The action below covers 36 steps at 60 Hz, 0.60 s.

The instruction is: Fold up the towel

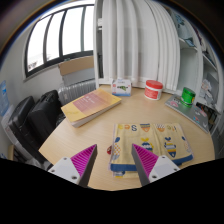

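Gripper (112,160) wide open and empty, patterned towel (150,142) flat on table (100,130), near edge between its fingers

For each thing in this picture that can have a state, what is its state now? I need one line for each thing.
gripper: open, fingers apart, holding nothing.
towel: lying flat on the table, just ahead of the fingers, not gripped; whether it is already folded I cannot tell.
book: closed, lying flat on the table.
red container: upright, with a white lid on.
green cup: upright near the table's far edge.
window: looks shut.
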Tool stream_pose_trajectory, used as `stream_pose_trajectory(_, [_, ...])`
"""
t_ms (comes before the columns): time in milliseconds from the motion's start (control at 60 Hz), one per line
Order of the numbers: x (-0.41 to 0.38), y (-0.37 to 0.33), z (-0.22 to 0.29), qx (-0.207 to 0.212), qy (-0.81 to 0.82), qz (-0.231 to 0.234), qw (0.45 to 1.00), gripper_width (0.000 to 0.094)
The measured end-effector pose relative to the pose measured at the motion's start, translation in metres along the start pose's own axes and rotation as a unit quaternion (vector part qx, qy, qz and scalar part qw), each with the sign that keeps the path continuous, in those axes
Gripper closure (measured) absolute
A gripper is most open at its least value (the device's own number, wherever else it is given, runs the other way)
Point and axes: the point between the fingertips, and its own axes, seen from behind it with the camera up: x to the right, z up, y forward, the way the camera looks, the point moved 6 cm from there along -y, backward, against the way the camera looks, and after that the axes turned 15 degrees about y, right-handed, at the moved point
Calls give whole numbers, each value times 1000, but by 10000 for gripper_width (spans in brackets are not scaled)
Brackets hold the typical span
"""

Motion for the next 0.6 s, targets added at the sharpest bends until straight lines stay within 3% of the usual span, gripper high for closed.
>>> stream_pose_trajectory(167, [12,29,-4,-23,-8,-24,999,324])
stream_pose_trajectory(283, [24,32,-1,-11,-2,-43,999,598])
stream_pose_trajectory(350, [30,34,1,-1,-13,-53,999,853])
stream_pose_trajectory(367, [33,33,2,3,-18,-61,998,879])
stream_pose_trajectory(533, [31,32,2,20,-67,-68,995,921])
stream_pose_trajectory(600, [30,23,18,50,-70,-61,994,923])
